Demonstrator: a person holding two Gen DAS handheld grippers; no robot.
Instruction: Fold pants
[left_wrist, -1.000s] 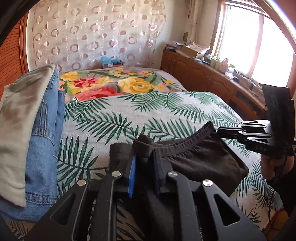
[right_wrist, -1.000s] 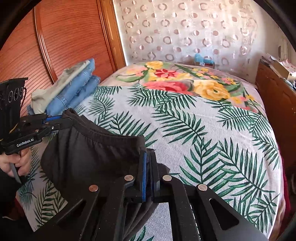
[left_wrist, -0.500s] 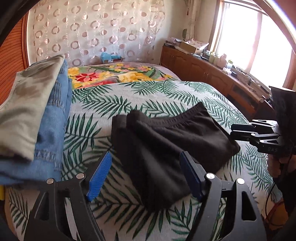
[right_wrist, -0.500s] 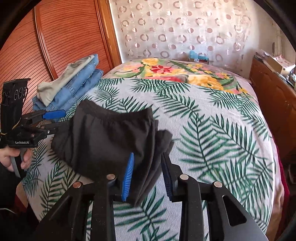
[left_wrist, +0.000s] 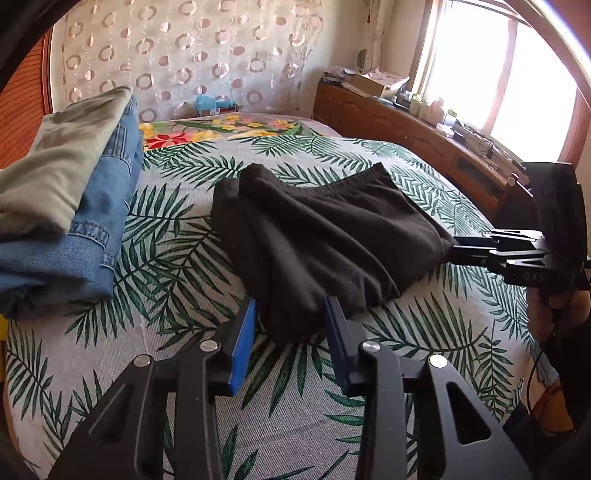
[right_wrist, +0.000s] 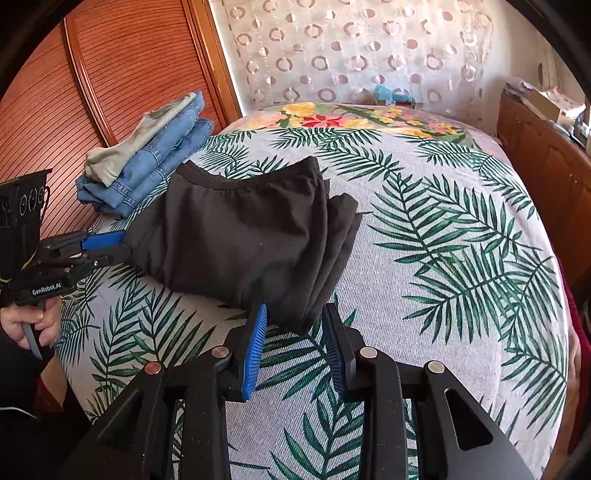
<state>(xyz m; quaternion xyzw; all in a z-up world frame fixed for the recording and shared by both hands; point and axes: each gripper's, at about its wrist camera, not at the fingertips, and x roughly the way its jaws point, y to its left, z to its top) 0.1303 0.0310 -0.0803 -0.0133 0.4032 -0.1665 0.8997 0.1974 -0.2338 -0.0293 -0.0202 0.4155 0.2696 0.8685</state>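
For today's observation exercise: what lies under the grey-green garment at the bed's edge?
Folded blue jeans lie directly under the grey-green garment, stacked on the leaf-print bedspread. Anything further beneath the denim is covered.

text: "GenRobot.AI" | on: left claw (right_wrist: 105, 247) body | colour: white

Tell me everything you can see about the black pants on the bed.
The black pants look like soft knit fabric, folded into a compact bundle with an elastic-looking waistband on its far edge and stacked layers showing at one side. They lie flat on the palm-leaf bedspread, apart from the pile of folded jeans. The left tongs and right tongs each straddle a near corner with pads apart, not pinching.
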